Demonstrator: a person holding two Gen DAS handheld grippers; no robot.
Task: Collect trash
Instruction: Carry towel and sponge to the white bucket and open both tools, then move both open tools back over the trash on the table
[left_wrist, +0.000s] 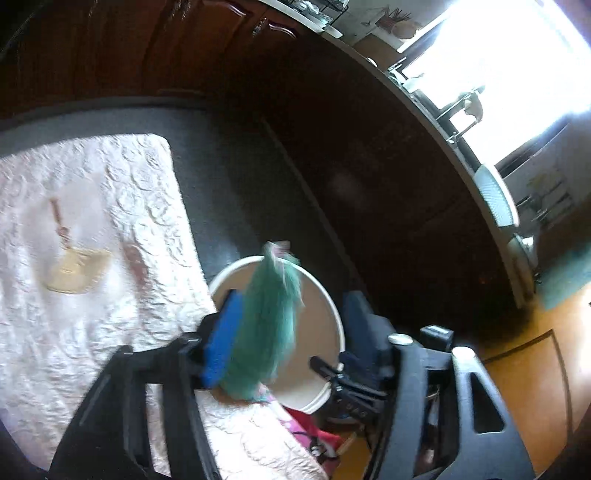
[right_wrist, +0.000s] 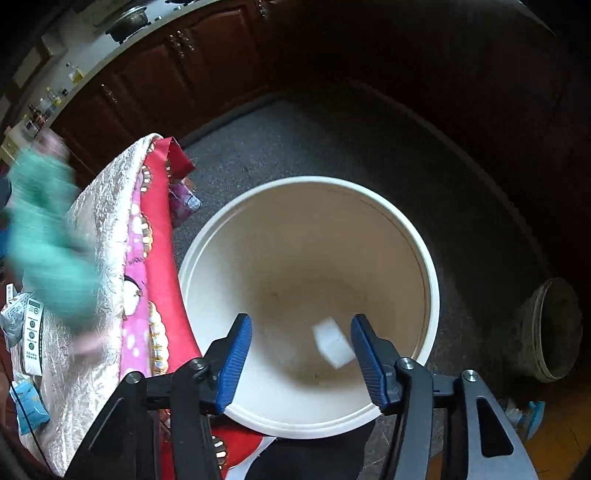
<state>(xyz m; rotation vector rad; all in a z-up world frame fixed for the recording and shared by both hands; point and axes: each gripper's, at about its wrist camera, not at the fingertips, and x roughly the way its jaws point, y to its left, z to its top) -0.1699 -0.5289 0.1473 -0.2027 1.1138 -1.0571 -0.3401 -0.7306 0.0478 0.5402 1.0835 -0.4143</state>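
Observation:
A white bucket (right_wrist: 432, 280) stands on the dark floor beside the table. My right gripper (right_wrist: 301, 354) is open above it, and a small white piece of trash (right_wrist: 332, 343) lies blurred inside the bucket between the jaws. In the left wrist view my left gripper (left_wrist: 291, 325) has wide jaws, with a blurred green wrapper (left_wrist: 266, 325) against the left blue pad (left_wrist: 221, 343), over the bucket's rim (left_wrist: 332, 306). Whether the pad still holds it I cannot tell. The wrapper also shows in the right wrist view (right_wrist: 48, 236), at the far left.
A table with a pale quilted cover (left_wrist: 92, 258) carries a beige scrap (left_wrist: 74, 273); pink and red cloths (right_wrist: 155, 280) hang off its edge. Label papers (right_wrist: 31, 325) and a blue packet (right_wrist: 27, 406) lie at its left. A grey pot (right_wrist: 550, 328) stands on the floor at right. Dark cabinets stand behind.

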